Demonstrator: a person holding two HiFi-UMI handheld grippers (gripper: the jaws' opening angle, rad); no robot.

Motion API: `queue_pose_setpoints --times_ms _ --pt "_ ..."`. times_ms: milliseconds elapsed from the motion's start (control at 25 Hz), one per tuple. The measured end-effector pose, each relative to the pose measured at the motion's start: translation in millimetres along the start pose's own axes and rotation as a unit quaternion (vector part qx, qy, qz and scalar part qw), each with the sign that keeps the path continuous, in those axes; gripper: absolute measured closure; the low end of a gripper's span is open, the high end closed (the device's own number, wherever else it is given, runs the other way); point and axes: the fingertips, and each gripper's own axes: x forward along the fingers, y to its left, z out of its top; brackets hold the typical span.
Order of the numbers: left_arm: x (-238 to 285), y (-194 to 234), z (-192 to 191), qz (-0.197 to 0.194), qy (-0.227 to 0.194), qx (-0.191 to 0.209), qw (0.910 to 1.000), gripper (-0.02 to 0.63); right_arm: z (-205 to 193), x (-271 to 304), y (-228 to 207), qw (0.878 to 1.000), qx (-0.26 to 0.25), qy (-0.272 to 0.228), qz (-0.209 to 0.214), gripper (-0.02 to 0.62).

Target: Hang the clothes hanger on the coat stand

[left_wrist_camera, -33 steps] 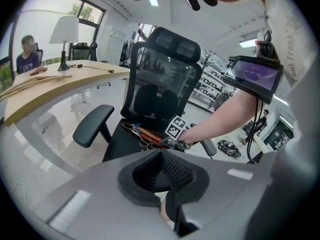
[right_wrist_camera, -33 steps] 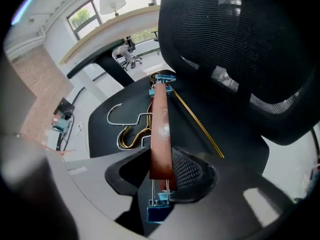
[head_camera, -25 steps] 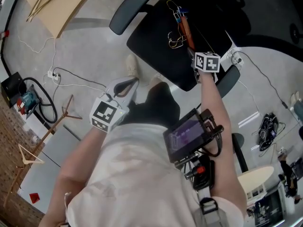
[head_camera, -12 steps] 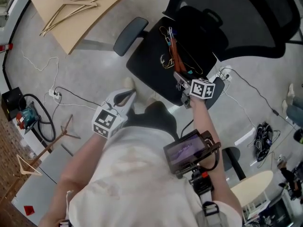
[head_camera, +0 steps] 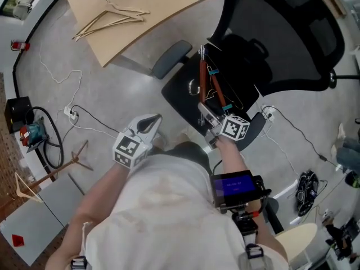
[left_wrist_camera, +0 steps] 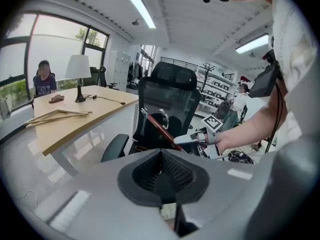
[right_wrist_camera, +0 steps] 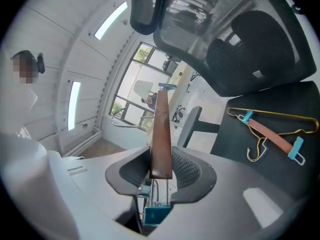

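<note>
Your right gripper (right_wrist_camera: pixel 160 173) has lifted a hanger (right_wrist_camera: pixel 161 134) off the chair (head_camera: pixel 183 91), clamped on its bar. The left gripper (left_wrist_camera: pixel 162 178) is closed and empty. Now carry it to the coat stand (head_camera: pixel 66 167).

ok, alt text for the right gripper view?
The right gripper is shut on a brown wooden hanger, whose bar stands up from between the jaws, with a teal clip at its lower end. To the right, a second hanger lies flat on the black chair seat, below the backrest.
</note>
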Motion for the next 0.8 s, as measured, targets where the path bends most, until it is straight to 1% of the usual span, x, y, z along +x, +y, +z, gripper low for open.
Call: queue_pose_setpoints --times_ms 120,200,280,360,440,520,680,800 --pt "-18.1 13.3 6.1 0.014 -0.03 -0.005 0.9994 0.604 2.0 18.5 35.4 1.0 -0.011 0.001 0.025 0.448" --pt "-33.0 27.9 8.4 0.03 -0.05 -0.012 0.9982 0.604 7.4 36.0 57.5 0.999 -0.03 0.004 0.036 0.448" --pt "-52.5 42.7 3.6 0.046 -0.064 -0.022 0.9966 0.604 8.2 52.4 78.2 0.998 -0.053 0.014 0.035 0.448" --pt "-79.4 58.7 -8.6 0.061 -0.074 -0.03 0.9949 0.604 0.9 70.2 102.6 0.997 -0.069 0.02 0.037 0.448" --pt "-111.7 77.5 -24.8 0.083 -0.085 -0.04 0.9921 0.604 -13.6 92.2 130.8 0.995 -0.076 0.032 0.048 0.447" --pt "-144.8 97.5 -39.5 0.111 -0.1 -0.053 0.9873 0.604 -32.8 118.5 155.3 0.994 -0.075 0.049 0.065 0.448" --pt "-216.4 124.6 -63.8 0.164 -0.13 -0.076 0.975 0.604 -83.4 160.0 198.5 0.989 -0.095 0.089 0.073 0.448" --pt "-268.9 147.1 -89.8 0.204 -0.147 -0.094 0.9632 0.604 -124.3 197.5 233.4 0.984 -0.093 0.118 0.1 0.448"
